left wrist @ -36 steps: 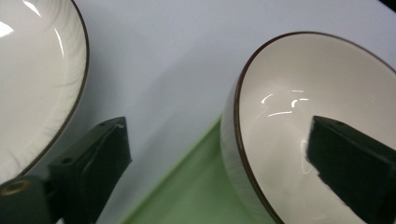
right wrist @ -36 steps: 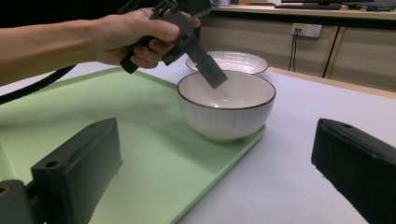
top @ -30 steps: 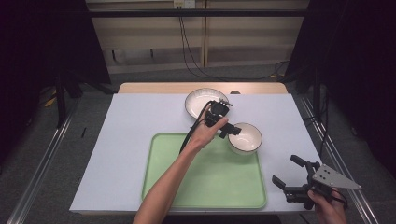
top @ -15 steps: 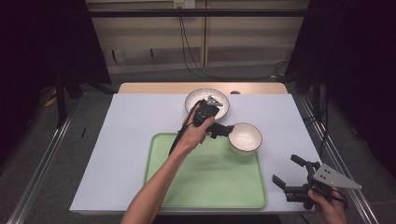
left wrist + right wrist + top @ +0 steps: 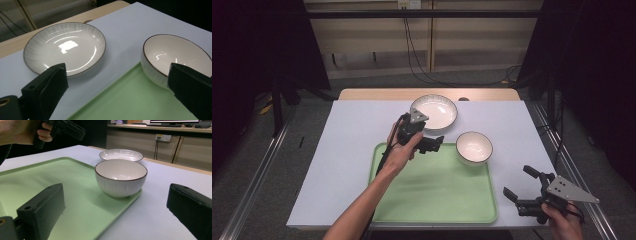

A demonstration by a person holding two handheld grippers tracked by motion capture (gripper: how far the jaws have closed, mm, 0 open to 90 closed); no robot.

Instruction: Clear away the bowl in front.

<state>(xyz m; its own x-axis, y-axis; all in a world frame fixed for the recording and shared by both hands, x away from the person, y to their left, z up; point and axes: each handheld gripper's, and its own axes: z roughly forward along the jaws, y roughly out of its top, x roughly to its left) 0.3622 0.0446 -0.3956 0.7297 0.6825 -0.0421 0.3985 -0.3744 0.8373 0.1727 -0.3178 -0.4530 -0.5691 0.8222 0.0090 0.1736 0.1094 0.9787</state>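
Seen from high view: green tray (image 5: 432, 192) on the white table cover (image 5: 337, 150), shallow plate (image 5: 434, 111) beyond it. Right gripper view: deep bowl (image 5: 121, 178) resting on the tray's far corner. Left gripper (image 5: 436, 143) above the tray's edge, jaws wide apart; right gripper (image 5: 521, 185) near the table corner, likewise agape.

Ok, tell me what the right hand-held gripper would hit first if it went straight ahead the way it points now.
Most likely the deep bowl on the green tray's corner: it sits centred between the right hand-held gripper's open jaws, with bare tray before it. The shallow plate lies behind it. Depth is hard to judge.
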